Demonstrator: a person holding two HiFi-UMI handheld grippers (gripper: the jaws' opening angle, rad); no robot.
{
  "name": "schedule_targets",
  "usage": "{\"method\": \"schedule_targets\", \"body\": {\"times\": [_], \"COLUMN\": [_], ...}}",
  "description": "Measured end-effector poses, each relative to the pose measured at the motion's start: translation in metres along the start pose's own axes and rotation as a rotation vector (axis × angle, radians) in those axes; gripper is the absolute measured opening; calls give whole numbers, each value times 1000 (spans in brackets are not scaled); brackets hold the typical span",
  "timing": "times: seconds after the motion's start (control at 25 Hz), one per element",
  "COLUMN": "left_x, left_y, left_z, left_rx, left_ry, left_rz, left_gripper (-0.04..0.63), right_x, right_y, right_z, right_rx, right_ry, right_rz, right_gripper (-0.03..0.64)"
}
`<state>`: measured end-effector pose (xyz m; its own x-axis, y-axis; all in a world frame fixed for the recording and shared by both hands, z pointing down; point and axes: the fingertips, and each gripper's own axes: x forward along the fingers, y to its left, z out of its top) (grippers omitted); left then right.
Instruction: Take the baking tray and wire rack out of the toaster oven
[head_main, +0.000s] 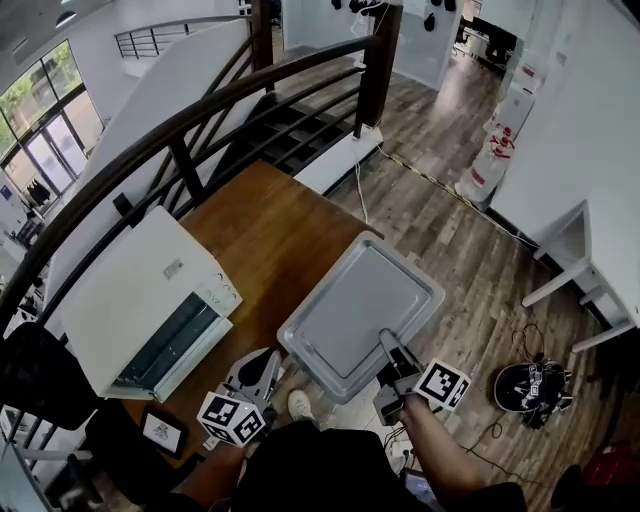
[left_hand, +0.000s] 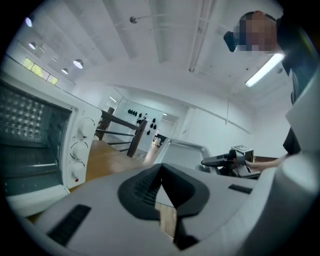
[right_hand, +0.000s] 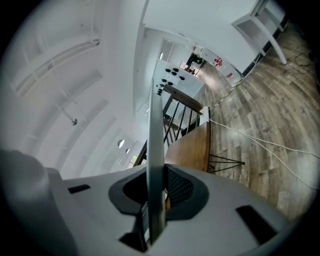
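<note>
Grey metal baking tray: out of the toaster oven, held in the air to the oven's right. In the head view it hangs over the near right corner of the wooden table and partly over the plank floor.

Right gripper: you have it clamped on the tray's near rim, one jaw above the sheet and one below. In the right gripper view the tray shows edge-on as a thin pale strip running straight between the pads of that gripper, and both pads press against it.

Left gripper: it sits between oven and tray at the table's near edge, apart from both. In the left gripper view its jaws are pressed together tip to tip and pinch nothing. Beyond them the same view shows the tray at centre right and the oven at left with three white knobs stacked down its front panel.

Oven: white, standing on the table's left side, glass front facing you. Wire rack: you cannot pick it out with certainty in any view.

Surroundings: dark stair railing behind the table; a white cable trails across the floor.
</note>
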<state>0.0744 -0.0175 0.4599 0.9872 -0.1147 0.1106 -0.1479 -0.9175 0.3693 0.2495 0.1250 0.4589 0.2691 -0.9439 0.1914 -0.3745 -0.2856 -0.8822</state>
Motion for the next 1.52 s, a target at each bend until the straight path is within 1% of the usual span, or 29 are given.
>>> {"method": "schedule_targets", "body": {"times": [0.2, 0.28, 0.52, 0.64, 0.72, 0.8, 0.92, 1.04, 1.12, 1.24, 1.36, 1.52], "left_x": [6, 8, 10, 18, 27, 38, 57, 81, 95, 119, 137, 151], "left_y": [23, 33, 49, 53, 57, 59, 68, 79, 81, 87, 90, 102], "left_z": [20, 27, 36, 36, 35, 35, 39, 49, 54, 62, 67, 69], "left_rx": [87, 103, 75, 72, 75, 85, 100, 75, 66, 82, 76, 94], "left_ry": [-30, -44, -83, -96, -98, -98, -100, -132, -154, -164, -179, -178], "left_rz": [8, 18, 90, 124, 148, 174, 238, 331, 377, 426, 469, 527], "left_gripper": [12, 12, 12, 12, 12, 12, 12, 12, 12, 12, 12, 12], "right_x": [45, 60, 96, 112, 126, 143, 176, 212, 233, 265, 293, 334], "right_y": [5, 6, 0, -7, -14, -22, -29, -34, -38, -41, -46, -59], "right_z": [9, 11, 11, 8, 9, 14, 29, 49, 59, 73, 83, 82], "right_rx": [-30, -46, -43, -11, -2, -16, -58, -68, -78, -91, -97, -104], "right_ry": [45, 63, 142, 186, 229, 283, 355, 436, 495, 560, 627, 718], "right_rz": [6, 3, -4, 10, 18, 18, 38, 68, 89, 118, 156, 156], "right_gripper": [51, 51, 52, 52, 51, 51, 52, 52, 51, 52, 53, 54]}}
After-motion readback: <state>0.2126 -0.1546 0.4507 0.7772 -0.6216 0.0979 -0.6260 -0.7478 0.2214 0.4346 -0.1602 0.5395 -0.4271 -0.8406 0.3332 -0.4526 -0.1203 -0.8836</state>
